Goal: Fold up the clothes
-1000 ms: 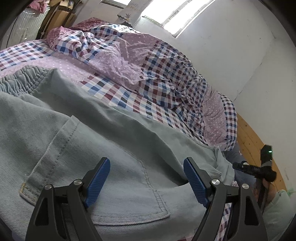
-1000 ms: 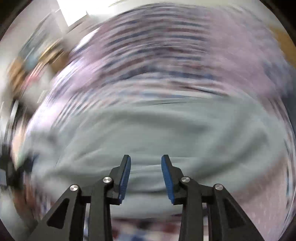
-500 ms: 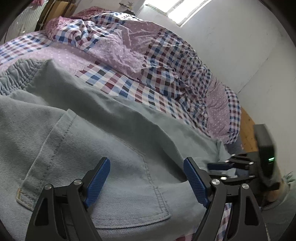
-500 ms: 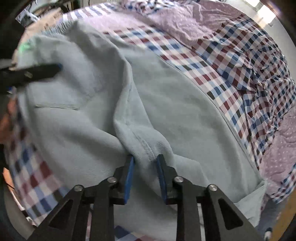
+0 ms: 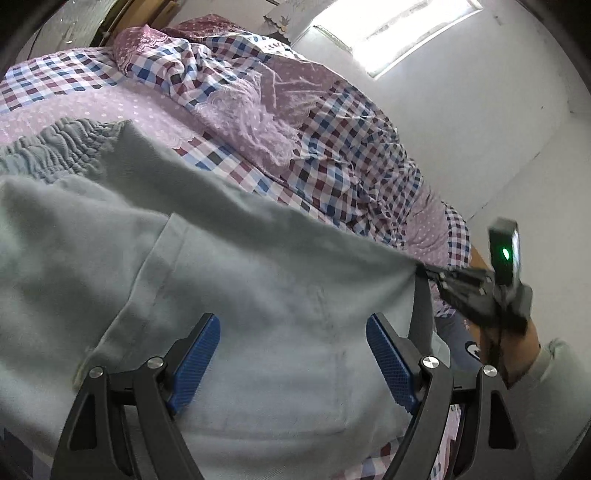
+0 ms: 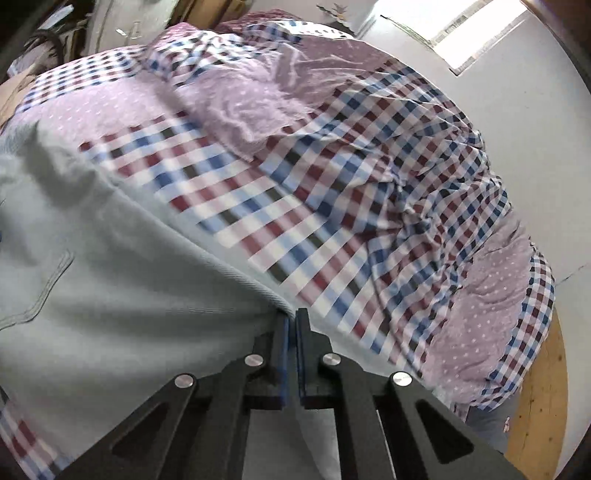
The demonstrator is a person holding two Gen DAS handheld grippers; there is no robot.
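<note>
Half a second ago the right gripper (image 6: 291,321) had its blue pads a narrow gap apart around a ridge of cloth; now they are pressed together on an edge of the pale blue-green denim trousers (image 6: 122,295), and the fabric runs taut from that pinch up and to the left. Seen from the left wrist camera, the same right gripper (image 5: 430,275) has gone from low beside the cloth to holding its far corner at the right, with the person's right hand (image 5: 517,350) behind it and a green light showing on the device above. The left gripper (image 5: 293,354) has kept its jaws wide apart, blue pads (image 5: 195,354) to either side of a stitched back pocket (image 5: 258,332), with nothing between them but the denim lying beneath; whether the pads touch the cloth cannot be told. The trousers (image 5: 184,258) lie spread across the near part of the bed, their gathered elastic waistband (image 5: 62,144) at the upper left. Beyond them sits a rumpled checked and pink dotted quilt (image 5: 295,122) on a matching bedsheet (image 6: 258,229). A bright window (image 5: 399,33) is set in the white wall above, and wooden flooring (image 6: 539,406) shows at the right.
</note>
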